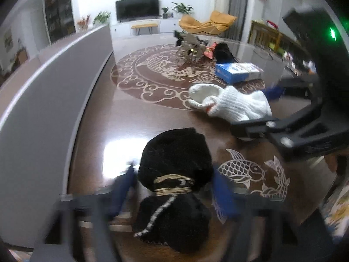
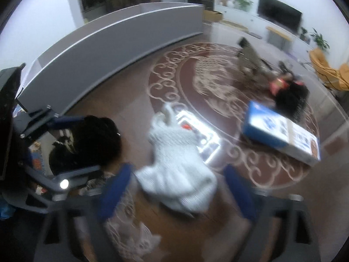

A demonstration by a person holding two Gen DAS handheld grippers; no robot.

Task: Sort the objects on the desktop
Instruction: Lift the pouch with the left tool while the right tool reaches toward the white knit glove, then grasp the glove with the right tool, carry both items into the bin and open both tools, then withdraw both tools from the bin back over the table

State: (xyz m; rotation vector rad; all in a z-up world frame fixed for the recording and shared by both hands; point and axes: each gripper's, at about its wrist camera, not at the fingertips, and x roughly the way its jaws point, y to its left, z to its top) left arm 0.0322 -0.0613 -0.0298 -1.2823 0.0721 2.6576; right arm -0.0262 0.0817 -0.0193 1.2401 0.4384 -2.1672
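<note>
Two soft bundles are involved: the black rolled cloth (image 1: 174, 163) is clamped in the left hand-held gripper (image 1: 174, 187) above the surface (image 1: 104, 131); the white knitted gloves (image 2: 181, 163), light and floppy, lie between the right hand-held gripper (image 2: 181, 194) fingers, unpressed, best taken mid-bundle.

television (image 1: 137, 8) on far wall | yellow lounge chair (image 1: 206, 23) on floor | potted plant (image 1: 182, 8) beside television
</note>
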